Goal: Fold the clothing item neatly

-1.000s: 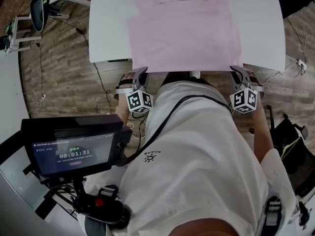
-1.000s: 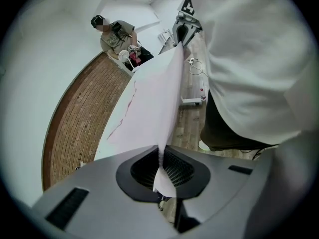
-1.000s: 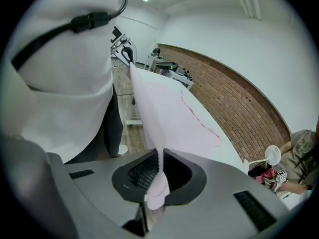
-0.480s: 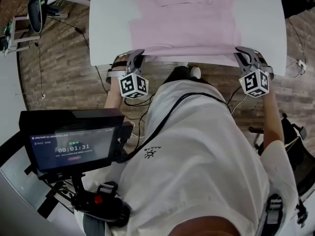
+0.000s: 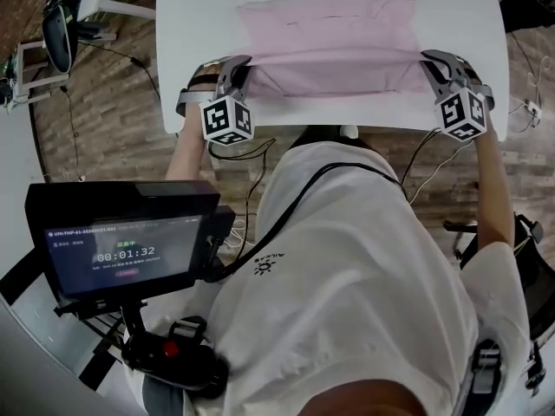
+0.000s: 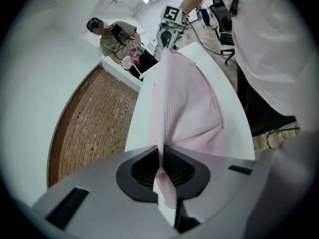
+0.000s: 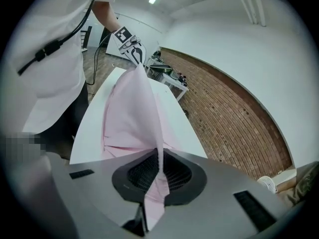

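Observation:
A pale pink garment (image 5: 334,37) lies spread on the white table (image 5: 186,24). Its near hem is lifted off the table and stretched between both grippers. My left gripper (image 5: 240,66) is shut on the hem's left corner; the cloth (image 6: 169,118) runs from between its pads toward the other gripper (image 6: 169,26). My right gripper (image 5: 431,62) is shut on the right corner, with pink cloth (image 7: 132,118) pinched between its pads and hanging below them. The raised hem sits over the garment's lower part, above the table's near half.
A screen on a stand (image 5: 121,245) is at the lower left, below the table's near edge. Cables (image 5: 251,154) trail on the wood floor. A chair and a stand (image 5: 52,33) are at the far left. A brick wall and a seated person (image 6: 115,34) lie beyond.
Both grippers have moved up and away from the person's body, from below the table's near edge to over it, carrying the pink hem over the garment.

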`<state>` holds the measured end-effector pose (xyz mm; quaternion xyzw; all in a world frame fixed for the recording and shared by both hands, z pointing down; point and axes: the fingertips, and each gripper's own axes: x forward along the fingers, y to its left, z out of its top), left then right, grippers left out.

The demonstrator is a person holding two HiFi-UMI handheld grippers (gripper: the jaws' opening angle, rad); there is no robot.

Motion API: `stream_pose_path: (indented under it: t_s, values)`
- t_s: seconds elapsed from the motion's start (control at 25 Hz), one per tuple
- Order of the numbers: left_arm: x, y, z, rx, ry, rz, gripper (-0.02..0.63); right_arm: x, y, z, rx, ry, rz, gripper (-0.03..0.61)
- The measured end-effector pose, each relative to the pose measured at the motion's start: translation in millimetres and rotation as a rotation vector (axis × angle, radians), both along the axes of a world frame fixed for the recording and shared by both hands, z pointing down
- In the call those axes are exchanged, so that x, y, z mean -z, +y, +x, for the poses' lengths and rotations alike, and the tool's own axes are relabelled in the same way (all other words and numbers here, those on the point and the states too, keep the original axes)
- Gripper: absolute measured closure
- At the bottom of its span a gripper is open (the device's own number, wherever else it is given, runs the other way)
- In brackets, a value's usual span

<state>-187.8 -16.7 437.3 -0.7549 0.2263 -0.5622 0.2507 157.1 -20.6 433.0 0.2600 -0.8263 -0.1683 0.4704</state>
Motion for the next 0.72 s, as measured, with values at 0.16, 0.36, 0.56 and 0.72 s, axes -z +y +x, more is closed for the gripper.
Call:
stream_pose_path:
  t_s: [0.16,0.36,0.56,0.72]
  values:
    - [-1,-25,10,-0.037,-0.012,-0.005,0.592,-3,-18,10,-0.008,0.026,-0.003,0.551]
    - [-23,-87,3,-0.063,-0.035,-0.039,0.592,-25,-78,4,-0.004,0.061,-0.027,0.552]
    - [-47,-132,5,-0.084,-0.074,-0.073,0.592,-49,-123,6,-0.001,0.102,-0.059,0.551]
    - [-72,-161,-4,-0.085,-0.087,-0.107,0.592,-71,-156,-3,0.007,0.141,-0.087,0.551]
